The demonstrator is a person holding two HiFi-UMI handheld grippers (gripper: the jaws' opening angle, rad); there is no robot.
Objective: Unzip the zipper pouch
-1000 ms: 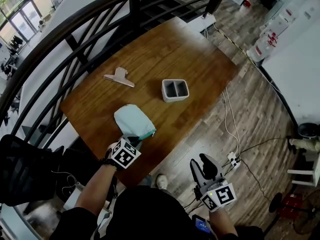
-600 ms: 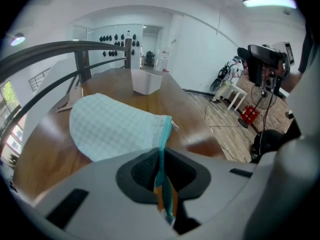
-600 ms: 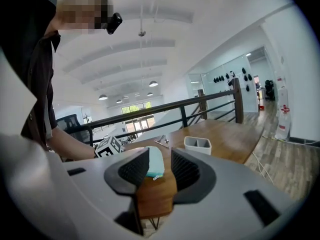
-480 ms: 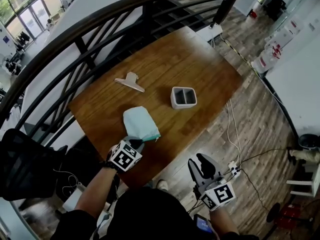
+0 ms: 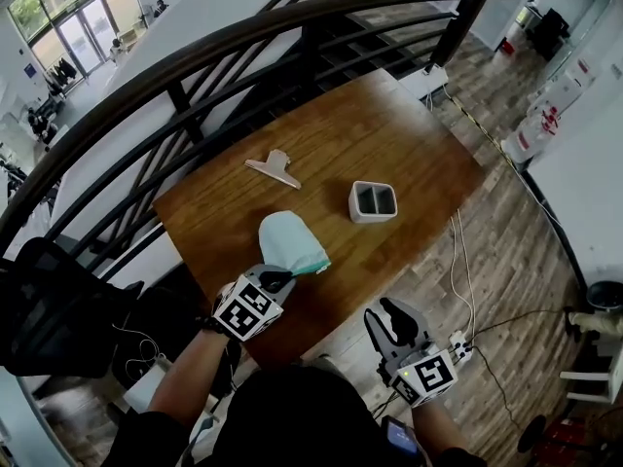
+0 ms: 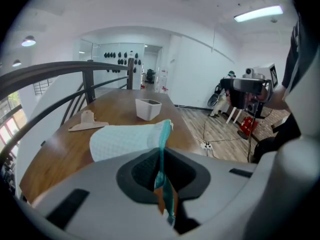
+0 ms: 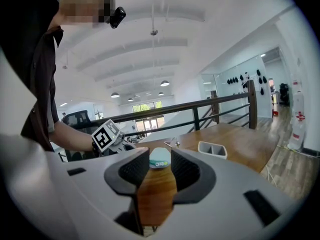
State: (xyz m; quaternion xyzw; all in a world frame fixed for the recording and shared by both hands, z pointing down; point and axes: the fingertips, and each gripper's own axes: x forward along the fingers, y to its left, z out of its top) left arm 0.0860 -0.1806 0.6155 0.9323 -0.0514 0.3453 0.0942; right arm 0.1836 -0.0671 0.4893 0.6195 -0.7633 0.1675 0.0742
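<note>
A pale mint zipper pouch (image 5: 288, 240) with a teal zipper edge lies flat near the front of the wooden table (image 5: 409, 154). My left gripper (image 5: 276, 280) is shut on the pouch's near teal edge. In the left gripper view that edge (image 6: 163, 149) runs upright between the pressed pads, with the pouch body (image 6: 125, 140) stretching away beyond. My right gripper (image 5: 391, 320) hangs open in the air off the table's near edge, holding nothing. Through its gap the pouch (image 7: 160, 158) shows far ahead.
A grey two-compartment holder (image 5: 373, 200) stands right of the pouch. A beige clip (image 5: 274, 168) lies farther back. A dark railing (image 5: 243, 37) curves behind the table. A black chair (image 5: 58, 309) sits at the left, and cables (image 5: 458, 261) trail on the floor to the right.
My left gripper has reached forward to the pouch's near edge and closed on it. The right gripper has hardly moved. The head view has shifted.
</note>
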